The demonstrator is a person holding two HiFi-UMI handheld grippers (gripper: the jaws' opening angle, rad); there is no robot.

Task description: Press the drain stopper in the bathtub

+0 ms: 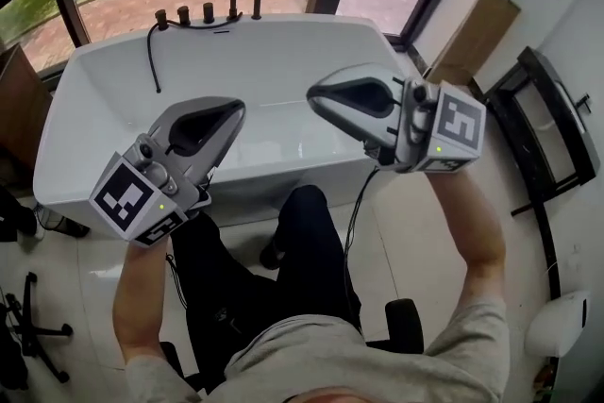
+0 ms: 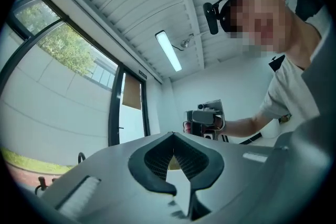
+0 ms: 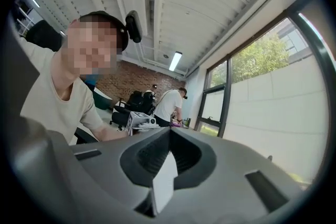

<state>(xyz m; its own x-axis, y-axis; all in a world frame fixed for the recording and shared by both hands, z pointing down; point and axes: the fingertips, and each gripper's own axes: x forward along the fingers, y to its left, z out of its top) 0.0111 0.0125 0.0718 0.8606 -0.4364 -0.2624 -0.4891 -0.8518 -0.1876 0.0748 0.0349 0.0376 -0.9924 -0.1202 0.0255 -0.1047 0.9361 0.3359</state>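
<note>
Jaws of the left gripper (image 2: 173,136) are pressed together on nothing, and those of the right gripper (image 3: 169,131) likewise, tips meeting with only air between. Both are held tilted upward over the near rim of the glossy white rectangular bathtub (image 1: 85,90), so by my judgement nothing of the task is done. The drain stopper shows in no view, perhaps hidden behind the grippers; reaching and pressing it are left. Dark metal taps (image 1: 209,12) stand on the far rim below tall windows, above a pale tiled floor (image 1: 396,231).
</note>
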